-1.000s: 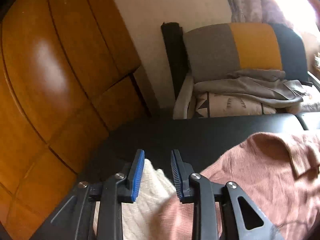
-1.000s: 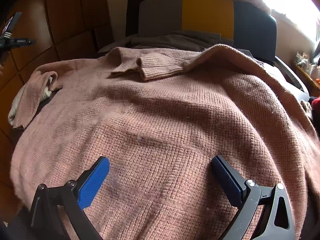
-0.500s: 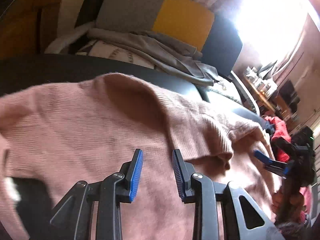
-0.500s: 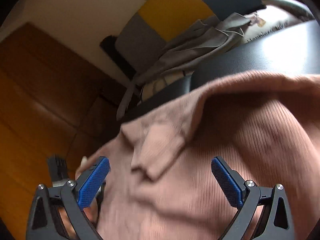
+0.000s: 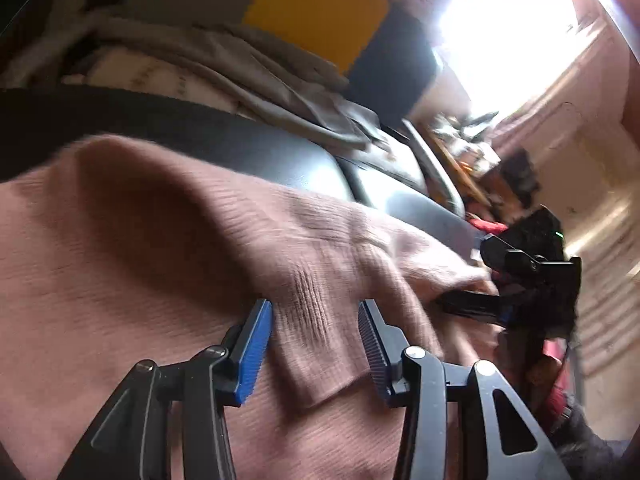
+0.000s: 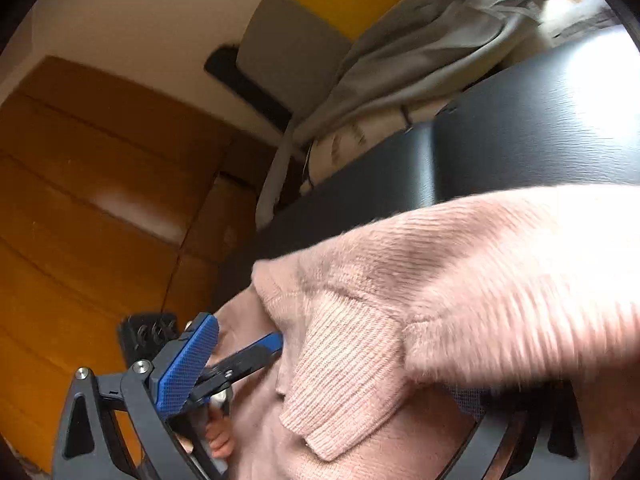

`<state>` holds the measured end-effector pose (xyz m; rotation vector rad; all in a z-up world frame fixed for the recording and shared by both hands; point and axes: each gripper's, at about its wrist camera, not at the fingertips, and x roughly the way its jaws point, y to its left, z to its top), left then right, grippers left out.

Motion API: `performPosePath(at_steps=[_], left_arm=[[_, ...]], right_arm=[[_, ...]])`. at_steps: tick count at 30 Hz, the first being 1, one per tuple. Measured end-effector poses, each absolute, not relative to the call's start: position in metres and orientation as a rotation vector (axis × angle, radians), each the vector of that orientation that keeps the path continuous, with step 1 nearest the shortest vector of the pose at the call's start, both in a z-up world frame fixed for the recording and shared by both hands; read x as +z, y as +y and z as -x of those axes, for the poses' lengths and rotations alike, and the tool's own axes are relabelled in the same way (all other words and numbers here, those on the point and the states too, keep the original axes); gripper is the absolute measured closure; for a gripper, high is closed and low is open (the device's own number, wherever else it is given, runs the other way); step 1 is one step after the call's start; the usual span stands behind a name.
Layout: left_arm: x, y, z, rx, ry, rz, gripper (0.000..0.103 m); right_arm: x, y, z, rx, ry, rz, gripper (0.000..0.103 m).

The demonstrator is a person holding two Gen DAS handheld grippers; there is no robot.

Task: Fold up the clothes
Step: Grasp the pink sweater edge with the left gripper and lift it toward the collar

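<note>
Left wrist view only: bright window (image 5: 516, 20). Ribbed pink sweater (image 5: 160, 248) collar between parted left gripper (image 5: 316, 344) pads; right gripper (image 6: 320, 380) spread wide, ungripped.

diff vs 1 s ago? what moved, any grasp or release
Both claws swung in from the sweater's outer parts to its ribbed collar. The left claw left the cream cloth at the edge and now straddles the collar of the pink sweater, jaws wider than before, not closed. The right claw left the hem and faces the same collar, open, fabric draped over one finger. No grasp or release visible. The sweater stays on the black surface.
</note>
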<state>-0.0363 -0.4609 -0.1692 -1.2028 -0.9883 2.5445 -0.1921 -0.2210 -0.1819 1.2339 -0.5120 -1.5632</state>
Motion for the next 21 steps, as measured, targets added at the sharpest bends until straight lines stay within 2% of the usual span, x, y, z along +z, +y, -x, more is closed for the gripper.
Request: performPosePath(at_steps=[4, 8, 12, 15, 19, 21], left_arm=[[-0.161, -0.473, 0.06, 2.354, -1.101, 1.081, 0.065], [-0.125, -0.5, 0.091, 2.363, -1.204, 0.857, 0.063], [-0.101, -0.527, 0.107, 2.539, -1.256, 0.847, 0.061], [-0.096, -0.528, 0.093, 2.581, -1.192, 0.916, 0.061], [-0.118, -0.517, 0.067, 2.555, -1.145, 1.038, 0.059], [-0.125, -0.518, 0.07, 2.523, -1.183, 1.021, 0.057]], right_arm=[[-0.175, -0.227, 0.21, -1.443, -0.607, -1.223, 0.0], [-0.156, -0.216, 0.247, -1.529, -0.757, -1.107, 0.0], [-0.152, -0.209, 0.292, -1.695, -0.871, -1.13, 0.0], [-0.15, -0.203, 0.299, -1.648, -0.928, -1.171, 0.0], [-0.136, -0.187, 0.278, -1.635, -0.746, -1.162, 0.0], [-0.144, -0.182, 0.267, -1.616, -0.673, -1.197, 0.0]])
